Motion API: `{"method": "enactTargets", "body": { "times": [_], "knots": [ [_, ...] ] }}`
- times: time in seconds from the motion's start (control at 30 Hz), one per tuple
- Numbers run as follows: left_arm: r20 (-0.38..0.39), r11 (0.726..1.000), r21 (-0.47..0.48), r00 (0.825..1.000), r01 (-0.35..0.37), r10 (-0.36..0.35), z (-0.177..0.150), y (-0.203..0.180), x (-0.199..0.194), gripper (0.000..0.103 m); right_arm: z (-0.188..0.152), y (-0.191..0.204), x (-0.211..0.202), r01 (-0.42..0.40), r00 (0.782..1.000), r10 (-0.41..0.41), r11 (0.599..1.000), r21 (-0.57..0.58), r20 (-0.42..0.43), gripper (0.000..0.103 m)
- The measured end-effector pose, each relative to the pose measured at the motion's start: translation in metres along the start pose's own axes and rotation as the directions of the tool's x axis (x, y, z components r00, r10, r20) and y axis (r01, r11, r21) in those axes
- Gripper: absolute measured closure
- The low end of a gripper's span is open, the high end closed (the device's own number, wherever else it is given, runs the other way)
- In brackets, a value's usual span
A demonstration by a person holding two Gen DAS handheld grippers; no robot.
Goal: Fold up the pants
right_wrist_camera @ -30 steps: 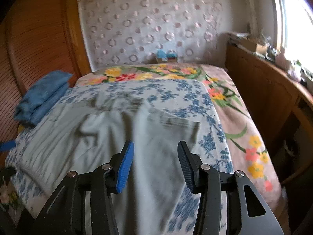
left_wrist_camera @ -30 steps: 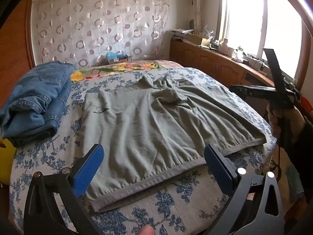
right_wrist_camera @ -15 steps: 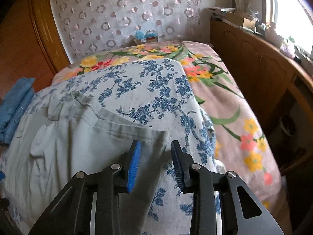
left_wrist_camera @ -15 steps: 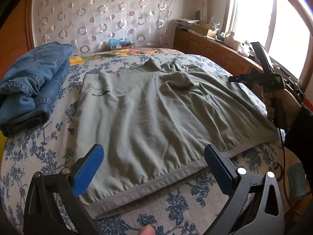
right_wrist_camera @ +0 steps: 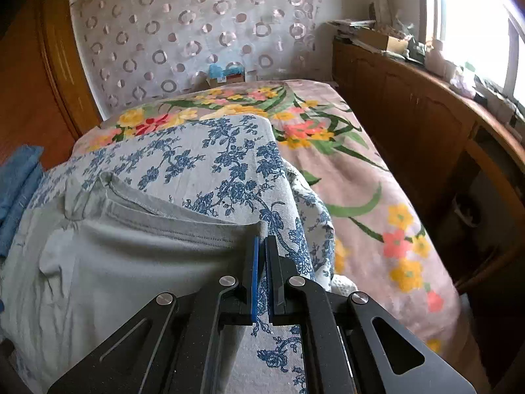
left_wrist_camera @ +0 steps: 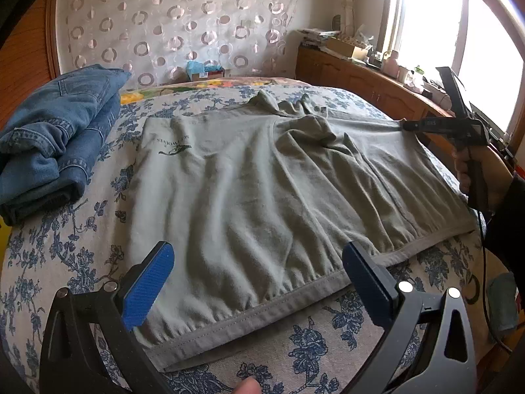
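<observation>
Grey pants [left_wrist_camera: 262, 190] lie flat across the bed [left_wrist_camera: 65, 246], long axis side to side. The right gripper [right_wrist_camera: 261, 249] is clamped on the far corner. The left gripper [left_wrist_camera: 259, 282], jaws apart, hovers over the near hem, holding nothing.

Grey-green pants [left_wrist_camera: 249, 197] spread flat across bed, fabric soft, rippled with shallow wrinkles. Elastic waistband [left_wrist_camera: 262, 308] runs along near edge, gathered, slightly slanted. Small dark logo print [left_wrist_camera: 174, 147] near far left corner. Crumpled bunch of cloth [left_wrist_camera: 295, 111] at far edge, middle. In right wrist view, far right hem corner [right_wrist_camera: 261, 226] pinched, cuff seam [right_wrist_camera: 183, 226] stretched taut toward it.
</observation>
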State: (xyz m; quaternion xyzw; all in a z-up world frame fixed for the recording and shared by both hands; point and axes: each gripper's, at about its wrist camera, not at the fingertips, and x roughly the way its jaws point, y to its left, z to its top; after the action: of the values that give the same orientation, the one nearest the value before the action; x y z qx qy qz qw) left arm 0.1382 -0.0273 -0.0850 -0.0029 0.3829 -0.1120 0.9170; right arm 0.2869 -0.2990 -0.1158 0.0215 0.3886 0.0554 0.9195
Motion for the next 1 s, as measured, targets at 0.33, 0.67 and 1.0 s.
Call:
{"method": "enactTargets", "body": {
  "times": [0.33,0.67,1.0],
  "knots": [
    [0.021,1.000,-0.012,1.000,0.003,-0.003,0.000,0.010,-0.017,0.000,-0.010,0.017,-0.040,-0.160,0.984,0.164,0.986,-0.050,0.075,0.094],
    [0.042,0.999,-0.028,0.999,-0.023,0.024,-0.010,0.028,-0.038,0.001,-0.075,0.053,-0.117,-0.254,0.948,0.283,0.948,-0.189,0.143,0.074],
    [0.005,0.996,-0.084,1.000,-0.019,0.020,-0.031,0.052,-0.040,0.038,-0.114,0.044,-0.125,-0.246,0.955,0.273,0.948,-0.201,0.118,0.050]
  ]
}}
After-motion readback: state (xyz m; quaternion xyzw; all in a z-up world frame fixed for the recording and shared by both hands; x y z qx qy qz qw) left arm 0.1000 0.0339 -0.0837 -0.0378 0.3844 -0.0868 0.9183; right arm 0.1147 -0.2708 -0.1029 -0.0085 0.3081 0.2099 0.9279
